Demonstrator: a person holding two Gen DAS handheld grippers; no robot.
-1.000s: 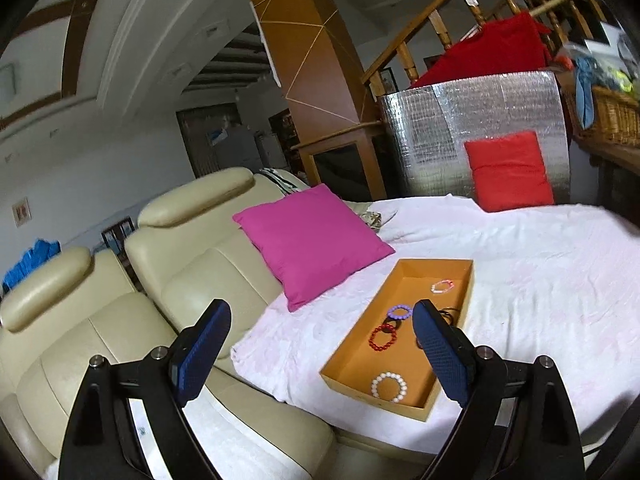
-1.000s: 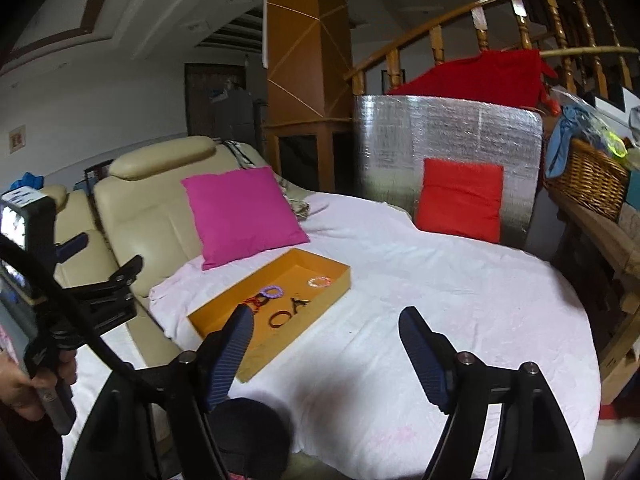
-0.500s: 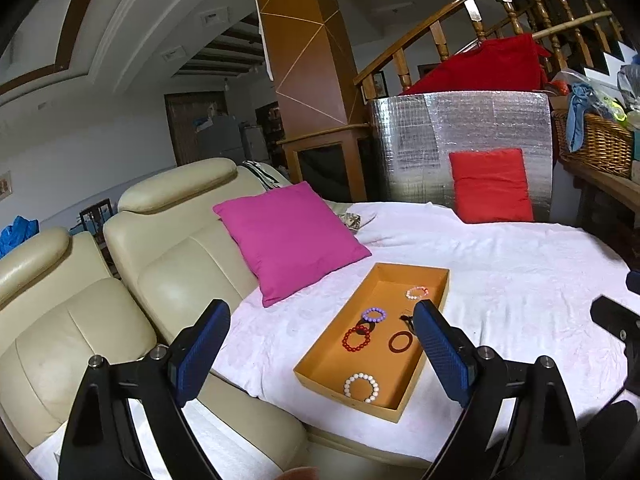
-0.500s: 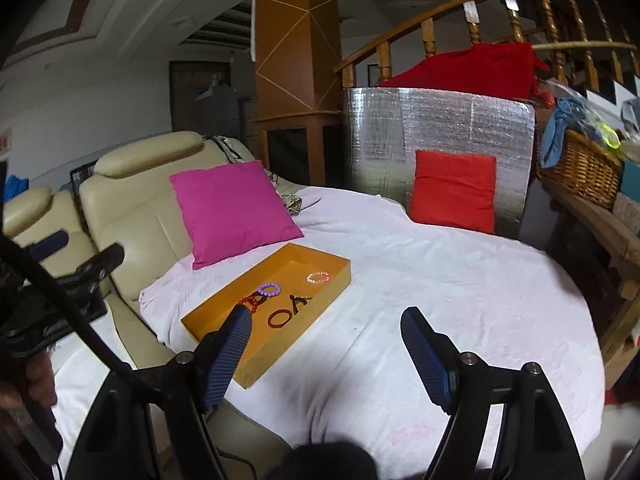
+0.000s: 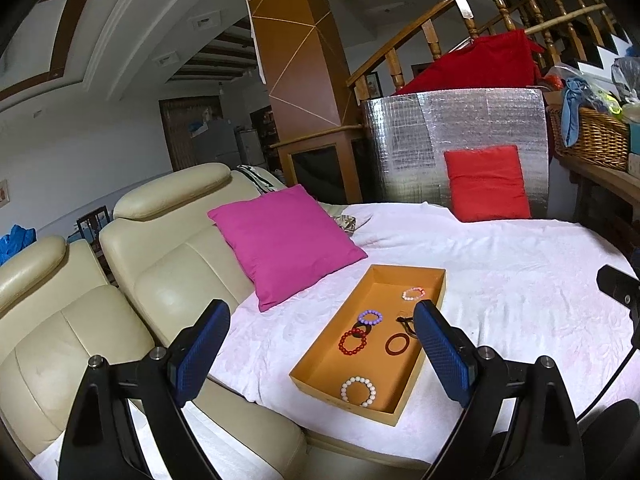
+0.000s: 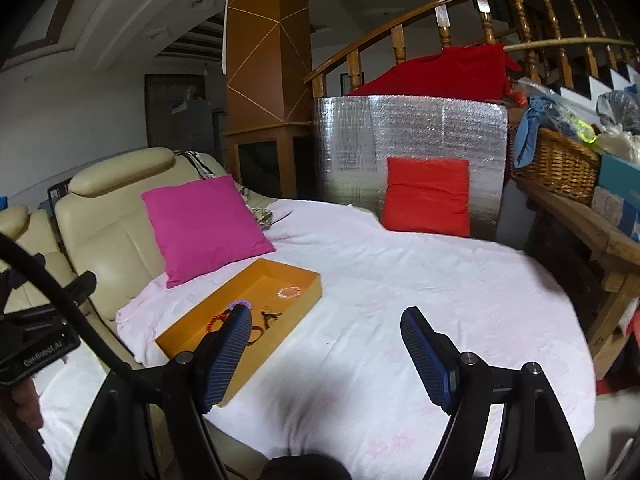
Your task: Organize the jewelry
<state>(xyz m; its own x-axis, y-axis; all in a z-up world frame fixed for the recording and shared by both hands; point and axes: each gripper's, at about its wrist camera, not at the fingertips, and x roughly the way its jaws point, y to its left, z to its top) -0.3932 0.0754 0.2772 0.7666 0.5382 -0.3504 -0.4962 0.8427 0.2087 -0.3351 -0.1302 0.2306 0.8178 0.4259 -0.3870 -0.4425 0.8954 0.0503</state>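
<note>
An orange tray (image 5: 320, 354) lies on a white-covered round table (image 5: 520, 280). In it are a white bead bracelet (image 5: 358, 391), a red bead bracelet (image 5: 353, 342), a purple bead bracelet (image 5: 370, 317), a pink bracelet (image 5: 413, 293), a dark red ring bangle (image 5: 397, 344) and a small black piece (image 5: 405, 321). My left gripper (image 5: 322, 354) is open and empty, above and short of the tray. My right gripper (image 6: 326, 354) is open and empty over the cloth, right of the tray (image 6: 224, 308).
A magenta cushion (image 5: 284, 240) leans on the cream sofa (image 5: 160, 280) left of the tray. A red cushion (image 5: 486, 182) rests against a silver foil board (image 5: 456, 136) at the back. A wicker basket (image 6: 556, 166) stands on a wooden bench at the right.
Both grippers have moved closer to the table. The tray now sits more centrally between the left fingers. Both stay open.
</note>
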